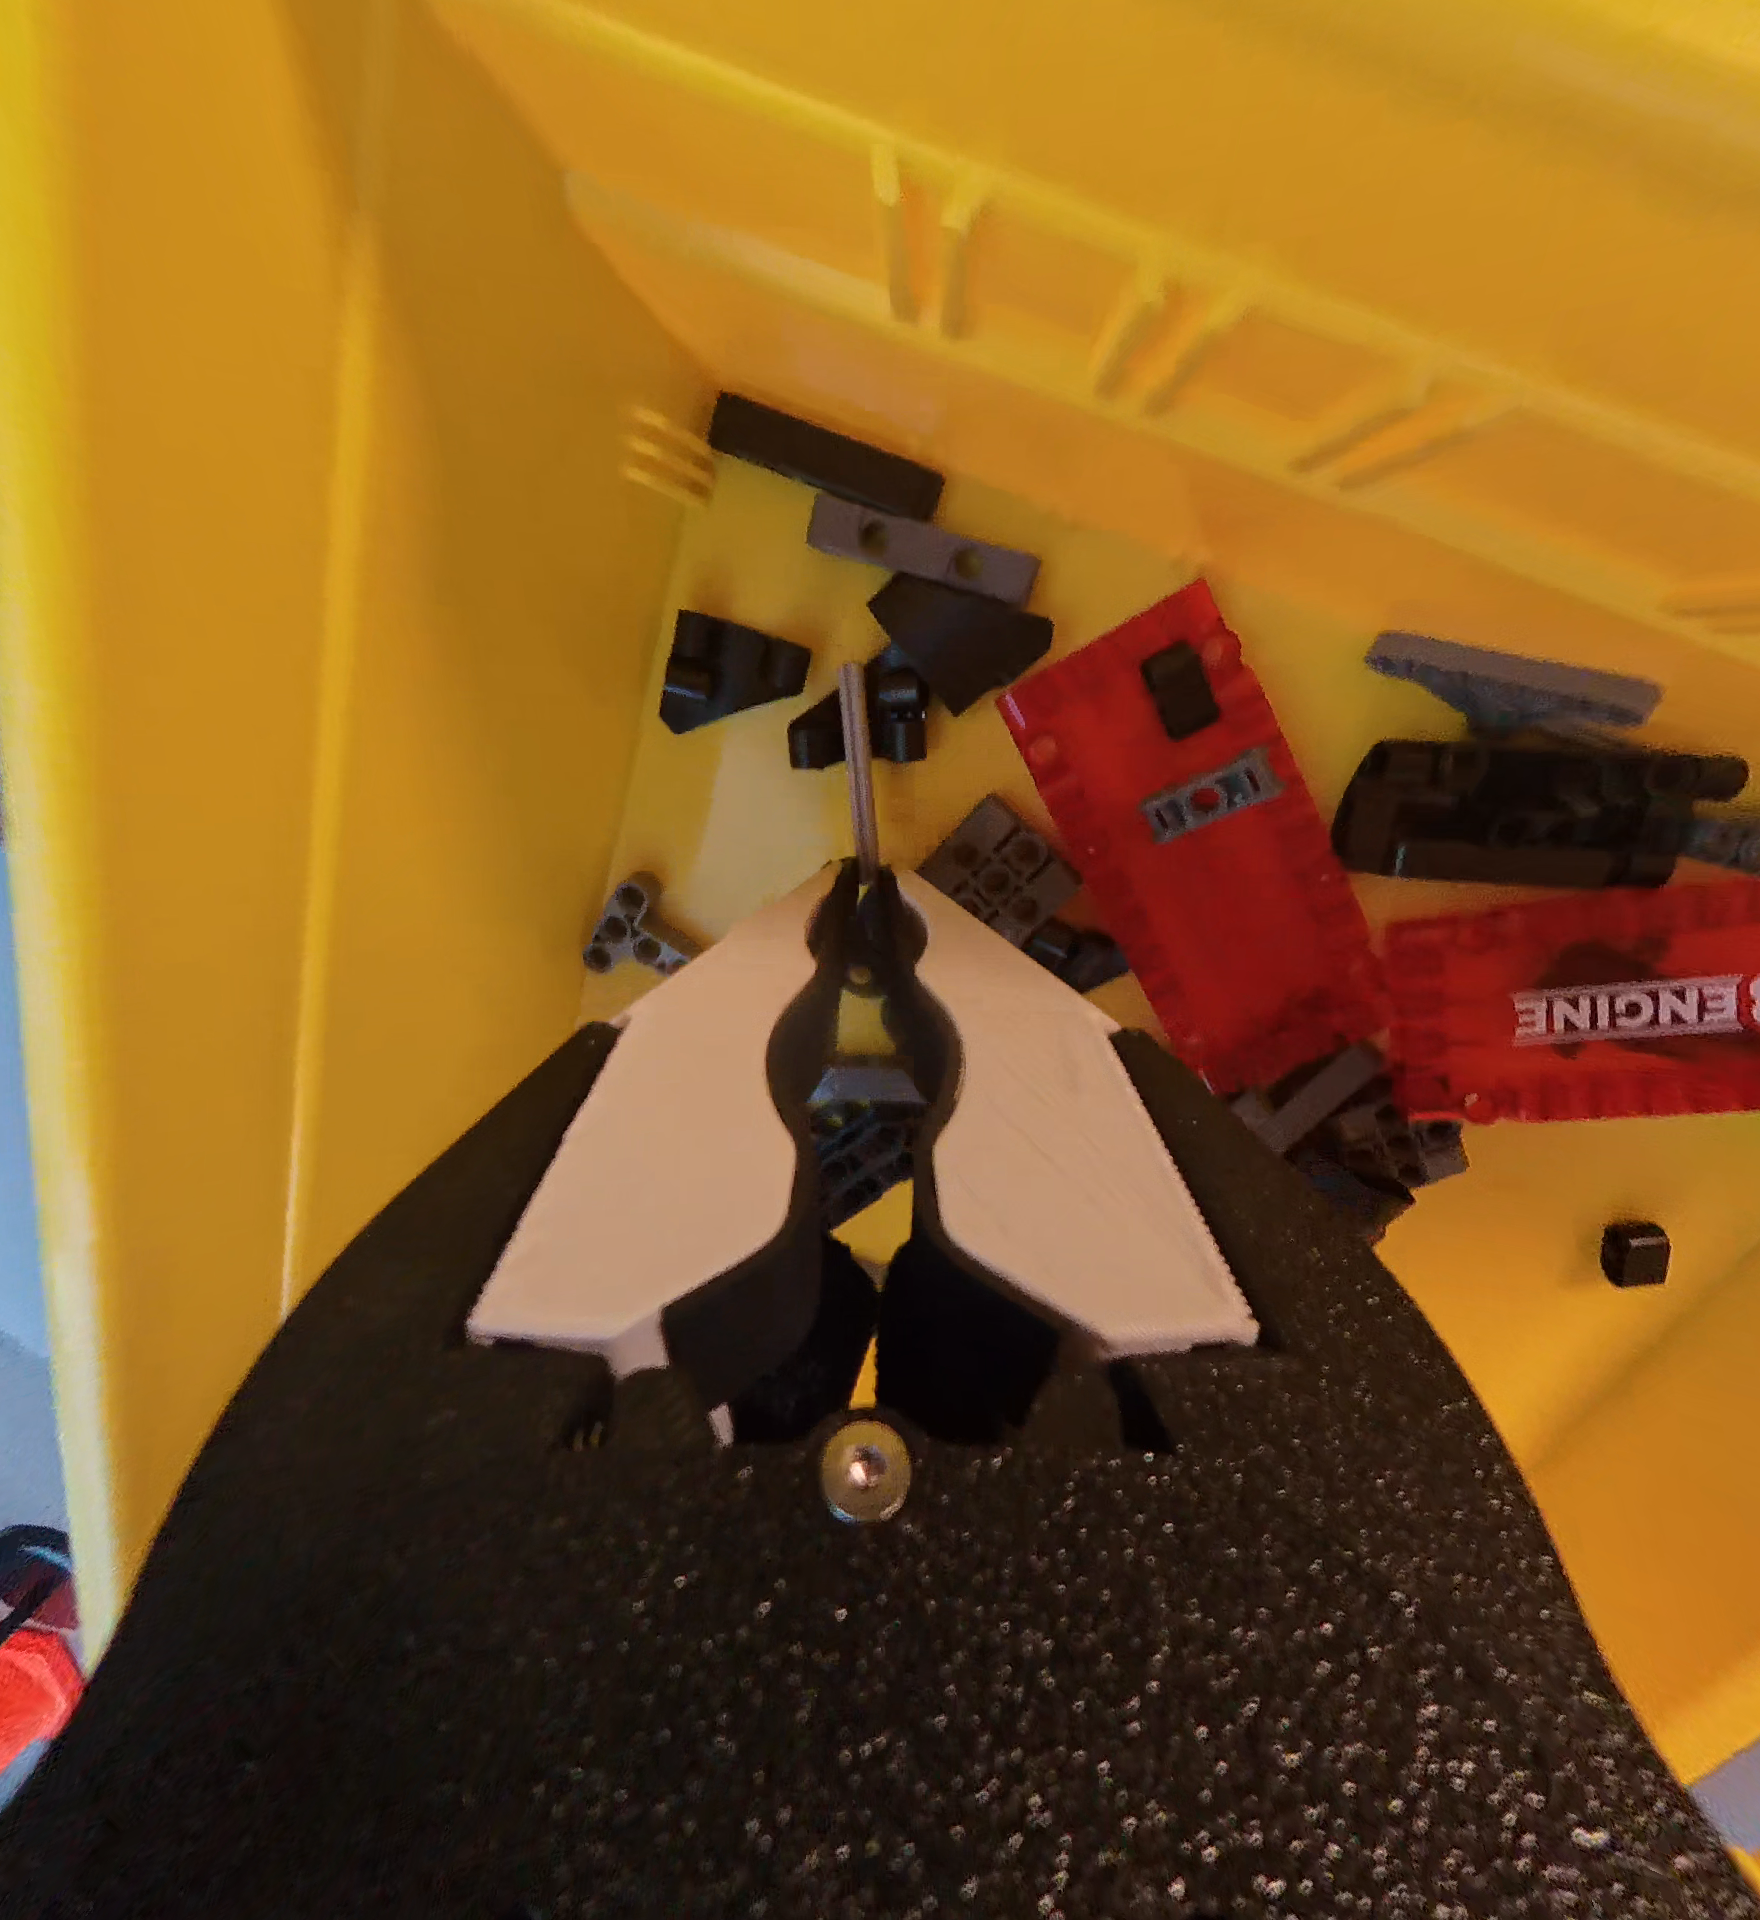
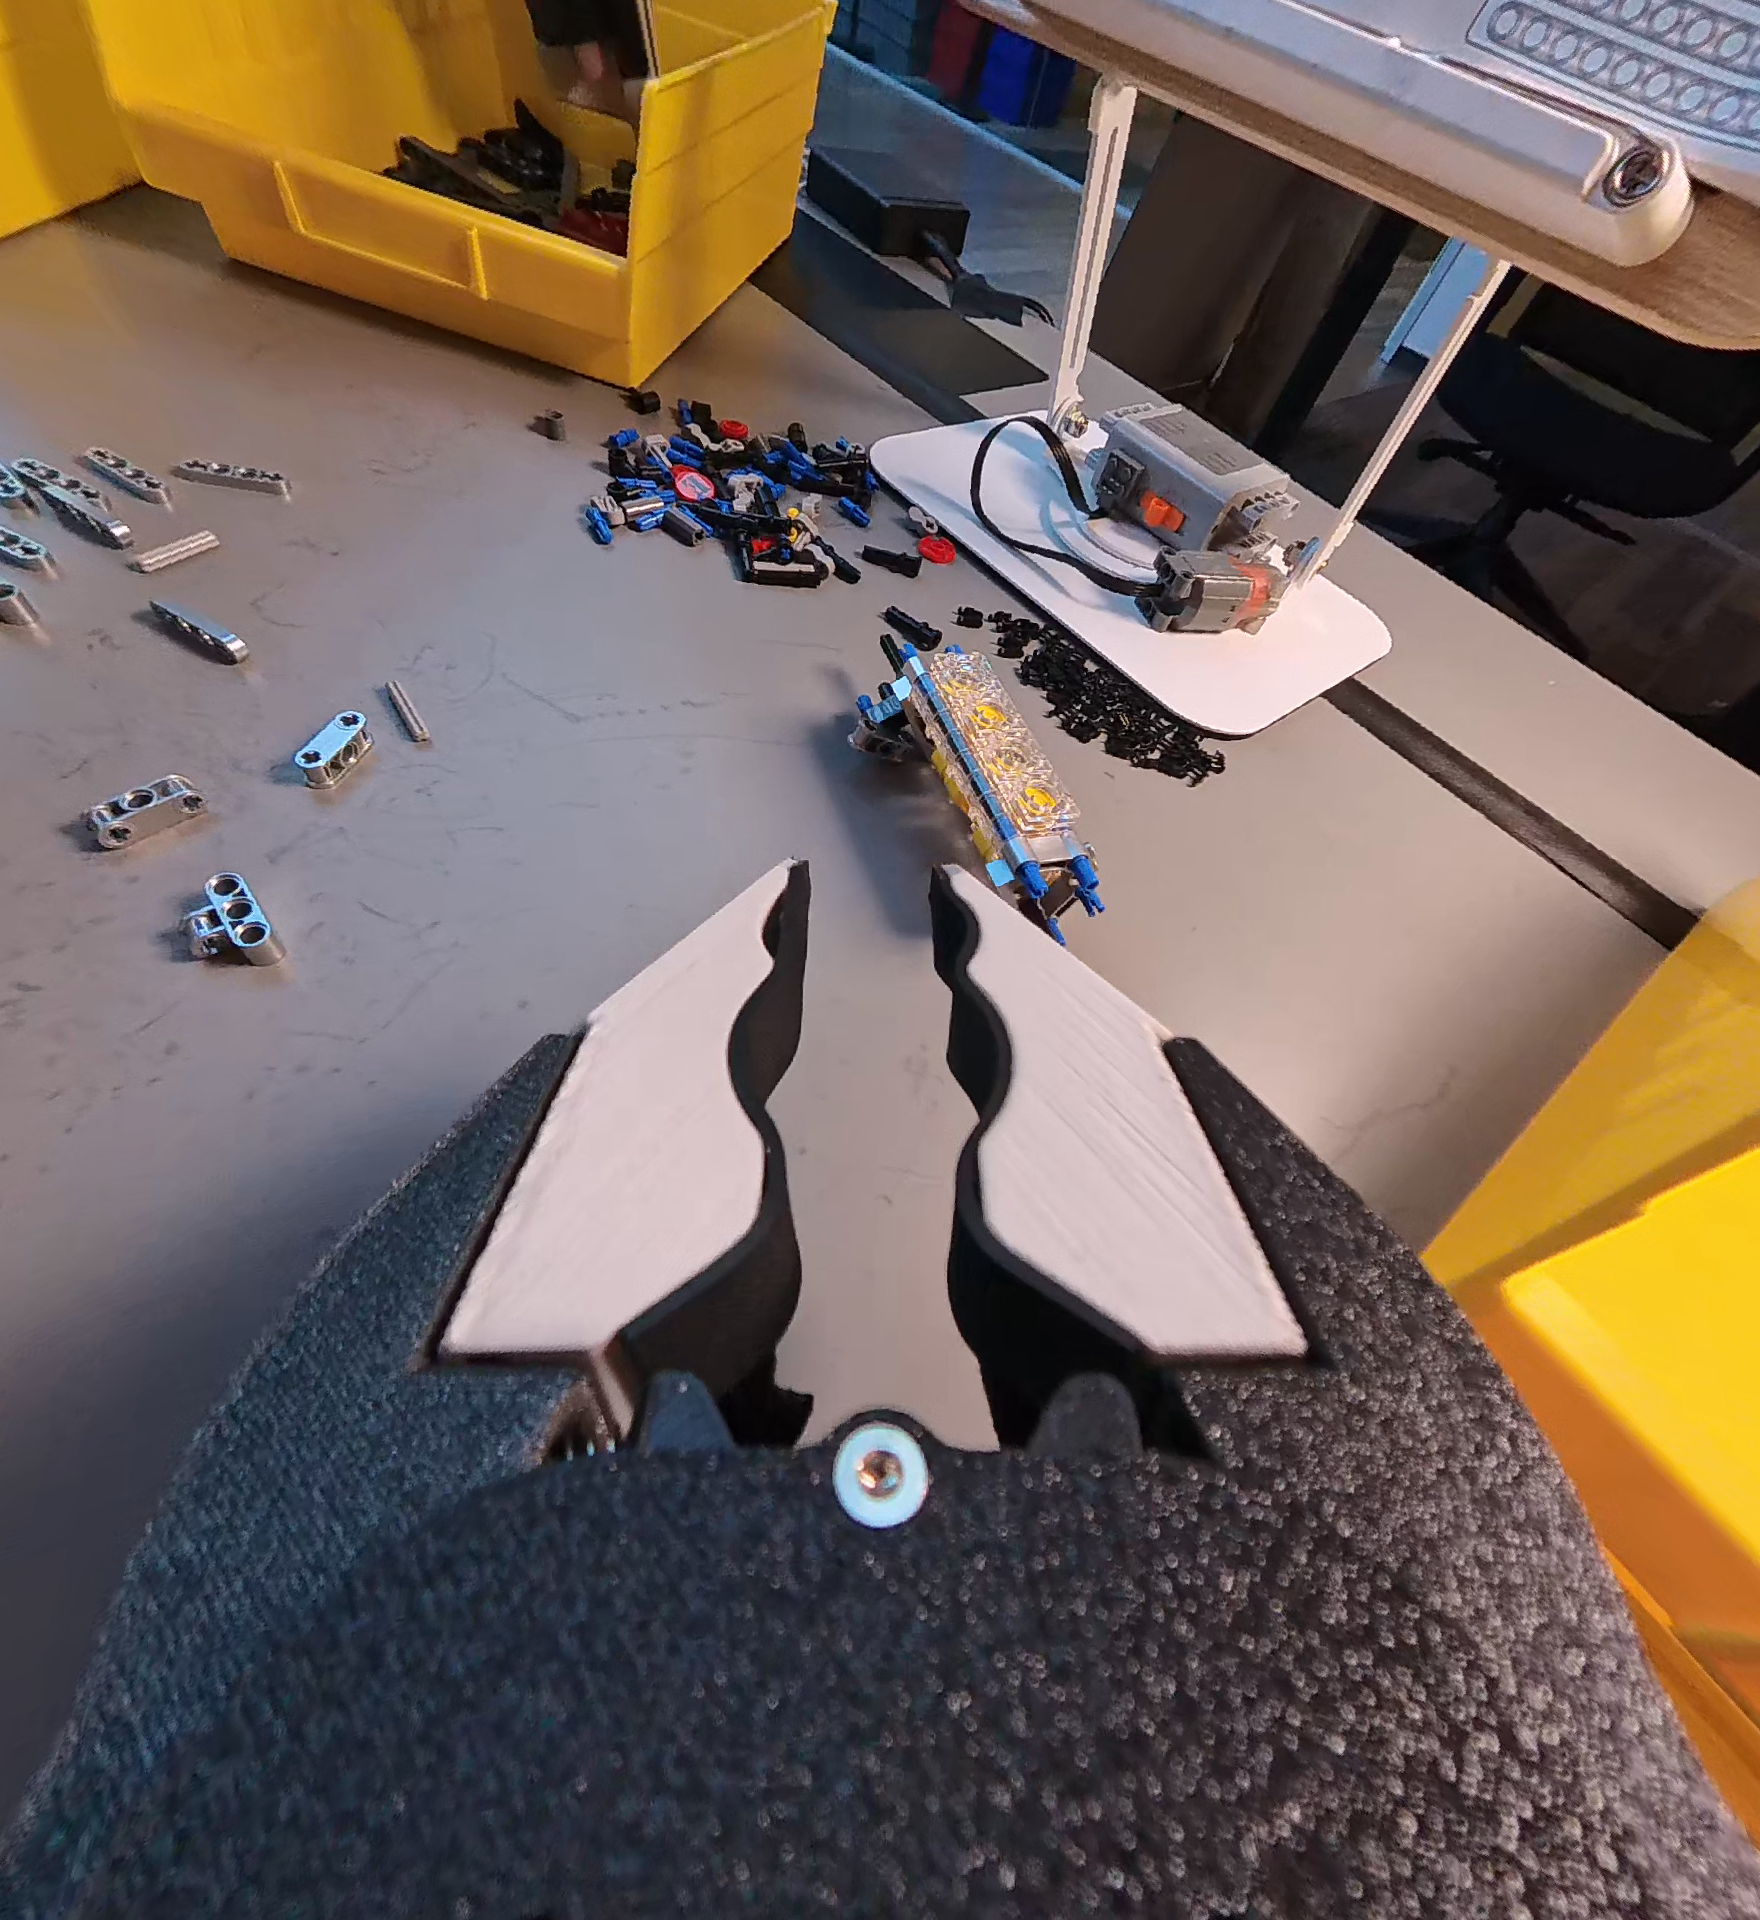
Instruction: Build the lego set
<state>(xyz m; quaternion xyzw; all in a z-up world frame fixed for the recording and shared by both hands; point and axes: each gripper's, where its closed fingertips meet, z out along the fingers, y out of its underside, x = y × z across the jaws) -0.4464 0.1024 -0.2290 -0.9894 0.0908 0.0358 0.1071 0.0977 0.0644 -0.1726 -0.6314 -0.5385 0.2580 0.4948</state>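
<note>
In the left wrist view my left gripper (image 1: pixel 863 883) is inside a yellow bin (image 1: pixel 502 623) and is shut on a thin grey axle rod (image 1: pixel 858 758) that sticks out past the fingertips. Black and grey building pieces (image 1: pixel 949 634) and two red panels (image 1: pixel 1198 831) lie on the bin floor beyond it. In the right wrist view my right gripper (image 2: pixel 871 883) is open and empty, held above the grey table (image 2: pixel 543 987). A small assembly of clear, yellow and blue bricks (image 2: pixel 990 769) lies just beyond its right fingertip.
Grey beams (image 2: pixel 138 810) lie scattered at left. A pile of blue and black pins (image 2: pixel 751 499) sits mid-table. A white stand base (image 2: pixel 1302 665) holds a grey battery box and motor. Yellow bins stand at the back left (image 2: pixel 543 270) and near right (image 2: pixel 1634 1247). My hands' fingertips stand some 55 cm from each other.
</note>
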